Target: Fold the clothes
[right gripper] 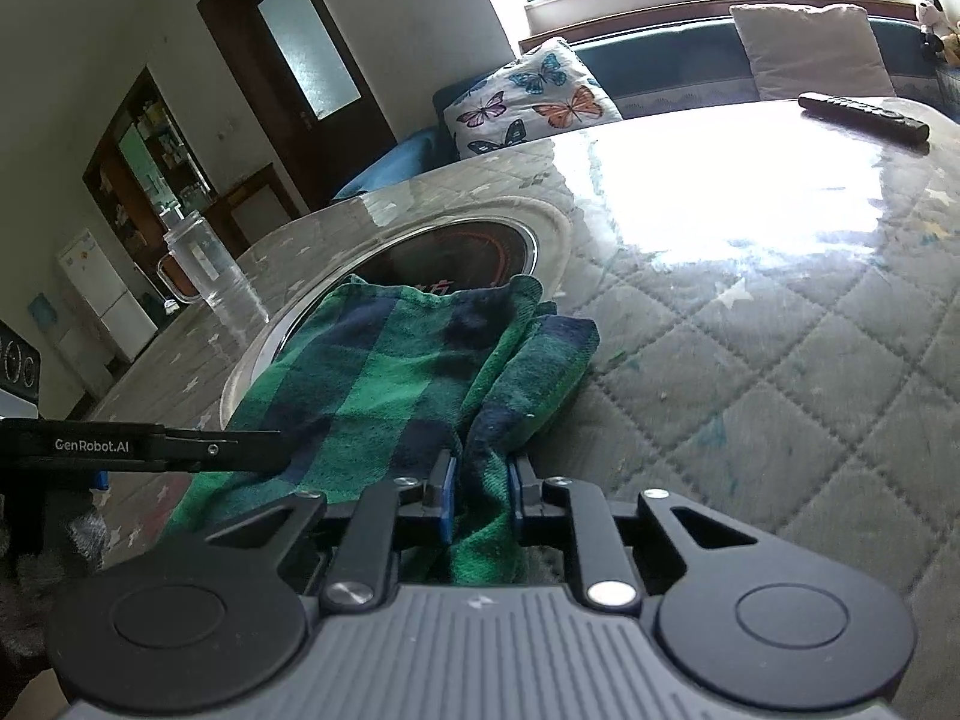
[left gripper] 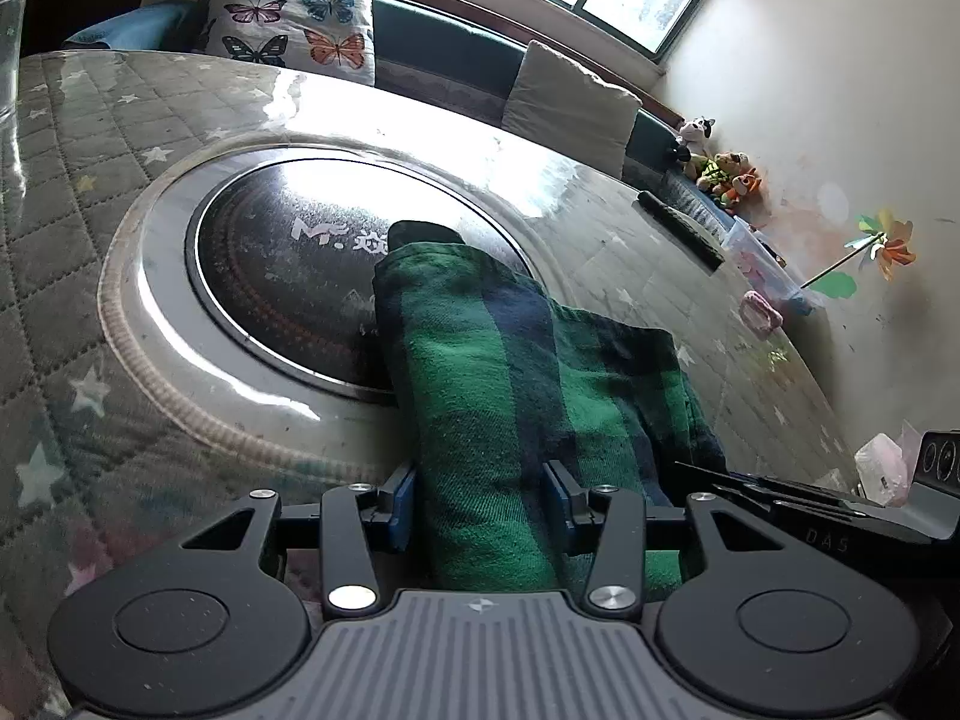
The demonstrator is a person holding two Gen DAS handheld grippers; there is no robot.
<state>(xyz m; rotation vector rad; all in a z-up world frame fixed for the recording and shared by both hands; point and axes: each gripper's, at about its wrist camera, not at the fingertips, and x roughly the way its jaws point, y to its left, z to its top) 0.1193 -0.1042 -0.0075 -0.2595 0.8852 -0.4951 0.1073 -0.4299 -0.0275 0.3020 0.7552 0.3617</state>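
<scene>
A green and navy plaid cloth point(left gripper: 510, 348) lies folded in a long strip on the table, its far end over the round dark cooktop point(left gripper: 288, 276). My left gripper point(left gripper: 480, 498) is shut on the near end of a thick fold, which fills the gap between the blue pads. In the right wrist view the same cloth point(right gripper: 372, 372) spreads leftward, and my right gripper point(right gripper: 480, 498) is shut on a bunched edge of it. The left gripper's black finger point(right gripper: 180, 450) reaches in from the left, over the cloth.
The table has a quilted star-print cover point(right gripper: 780, 360) under a glossy sheet. A remote control point(right gripper: 864, 114) lies at the far edge, and a clear glass jug point(right gripper: 204, 264) stands to the left. A plastic box point(left gripper: 762, 264) and a butterfly cushion point(left gripper: 294, 18) sit beyond.
</scene>
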